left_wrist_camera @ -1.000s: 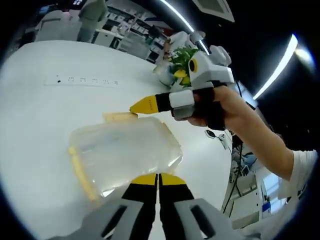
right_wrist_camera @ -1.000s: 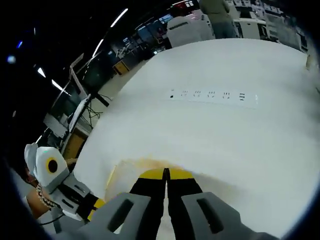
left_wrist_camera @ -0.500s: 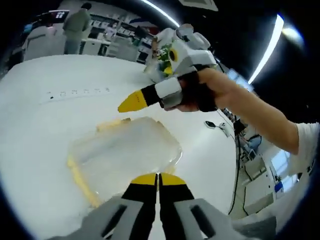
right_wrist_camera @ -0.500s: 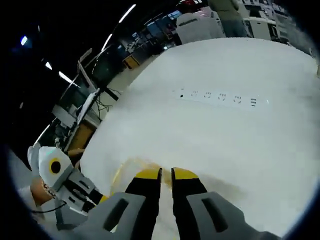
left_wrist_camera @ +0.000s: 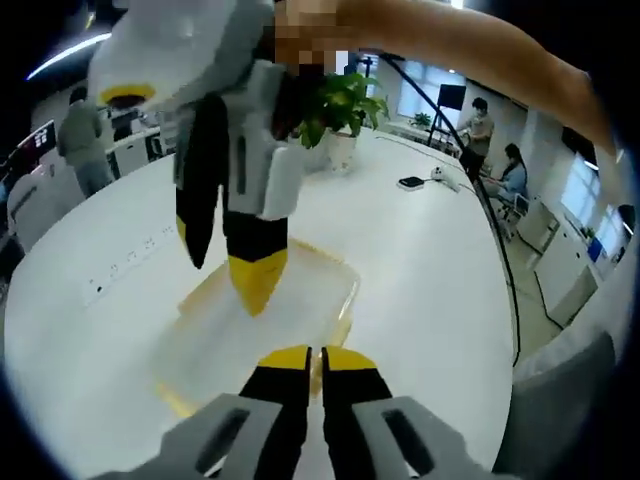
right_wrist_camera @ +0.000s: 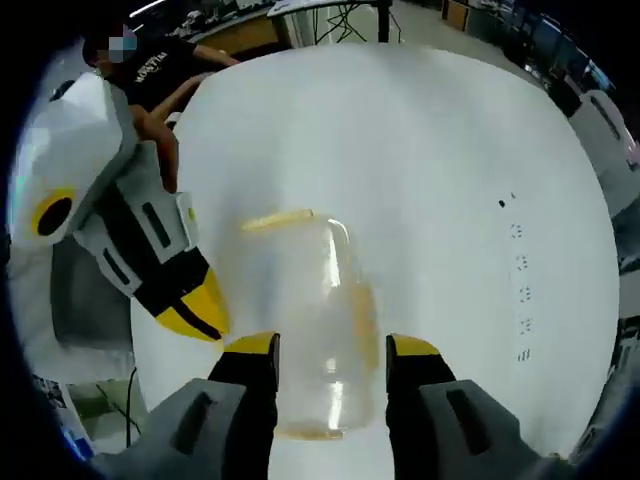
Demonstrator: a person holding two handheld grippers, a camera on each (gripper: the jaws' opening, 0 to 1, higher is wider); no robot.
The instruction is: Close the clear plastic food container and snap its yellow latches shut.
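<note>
The clear plastic container (right_wrist_camera: 305,300) lies on the white table (right_wrist_camera: 420,150), with yellow latches (right_wrist_camera: 278,219) along its edges. In the right gripper view I look straight down on it. My right gripper (right_wrist_camera: 331,346) is open, one jaw on either side of the container's near half. In the left gripper view the right gripper (left_wrist_camera: 250,270) hangs down over the container (left_wrist_camera: 300,300), held by a hand. My left gripper (left_wrist_camera: 316,358) is shut, its tips at the container's near edge. Its yellow tip (right_wrist_camera: 192,305) sits just beside the container. I cannot tell how the latches stand.
A potted plant (left_wrist_camera: 340,100) and a small dark device (left_wrist_camera: 410,182) stand at the table's far side. A power strip (right_wrist_camera: 518,290) lies flat on the table. People sit beyond the table (left_wrist_camera: 480,120). A person in a black shirt (right_wrist_camera: 165,70) is behind the left gripper.
My right gripper has gone from shut to open and has swung up over the container, now looking down on it. My left gripper stays shut at the container's edge.
</note>
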